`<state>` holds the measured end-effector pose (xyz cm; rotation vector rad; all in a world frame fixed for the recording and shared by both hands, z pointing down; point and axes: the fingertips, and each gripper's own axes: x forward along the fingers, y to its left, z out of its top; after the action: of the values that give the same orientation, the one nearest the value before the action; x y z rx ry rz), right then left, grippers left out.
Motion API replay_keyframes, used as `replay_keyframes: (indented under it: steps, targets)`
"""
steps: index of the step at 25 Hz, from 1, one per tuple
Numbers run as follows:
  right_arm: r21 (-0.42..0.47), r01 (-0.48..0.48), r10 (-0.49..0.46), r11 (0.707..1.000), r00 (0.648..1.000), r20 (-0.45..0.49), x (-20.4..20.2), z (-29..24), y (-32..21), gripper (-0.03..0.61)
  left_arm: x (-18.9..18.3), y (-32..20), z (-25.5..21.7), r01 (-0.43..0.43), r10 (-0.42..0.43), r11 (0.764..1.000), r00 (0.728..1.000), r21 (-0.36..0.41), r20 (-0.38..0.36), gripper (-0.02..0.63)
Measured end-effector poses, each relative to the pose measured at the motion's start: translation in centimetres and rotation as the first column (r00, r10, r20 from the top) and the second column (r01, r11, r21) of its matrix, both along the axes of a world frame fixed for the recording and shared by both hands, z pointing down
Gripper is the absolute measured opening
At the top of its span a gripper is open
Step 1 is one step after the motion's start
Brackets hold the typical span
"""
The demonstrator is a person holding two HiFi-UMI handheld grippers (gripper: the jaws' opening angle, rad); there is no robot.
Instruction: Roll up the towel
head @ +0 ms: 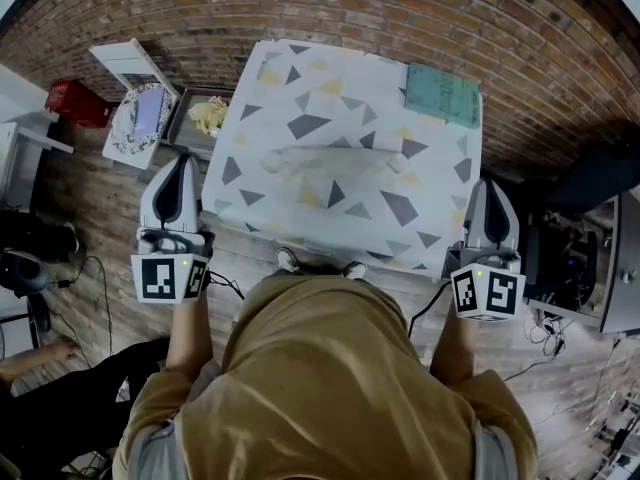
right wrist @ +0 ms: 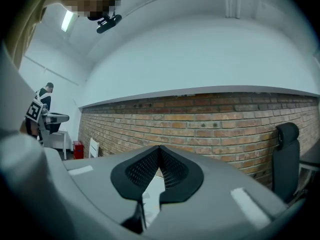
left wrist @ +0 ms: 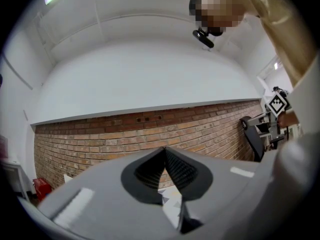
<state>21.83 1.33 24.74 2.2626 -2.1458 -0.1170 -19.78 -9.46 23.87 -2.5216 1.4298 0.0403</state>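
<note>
A teal towel (head: 442, 94) lies flat at the far right corner of the table (head: 340, 158), which is covered with a white cloth printed with grey and yellow triangles. My left gripper (head: 181, 161) hangs beside the table's left front corner, off the cloth, shut and holding nothing. My right gripper (head: 490, 184) hangs beside the right front corner, also shut and empty. In the left gripper view the pads (left wrist: 165, 150) meet in front of a brick wall. The right gripper view shows its pads (right wrist: 159, 149) pressed together the same way. Both grippers are far from the towel.
A metal tray with a yellow rag (head: 208, 116) and a white stand with a round plate (head: 140, 120) sit left of the table. A red box (head: 78, 101) stands further left. A black chair (head: 600, 173) and a desk are at the right. Cables lie on the wooden floor.
</note>
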Motion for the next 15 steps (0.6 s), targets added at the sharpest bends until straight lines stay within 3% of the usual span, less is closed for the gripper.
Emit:
replay_keyframes:
  steps: [15]
  targets:
    - [-0.021,0.004,-0.004,1.0,1.0,-0.02,-0.17,0.18,-0.15,0.003,0.85,-0.15,0.3,-0.012,0.012,1.0,1.0,-0.011,-0.004,0.063]
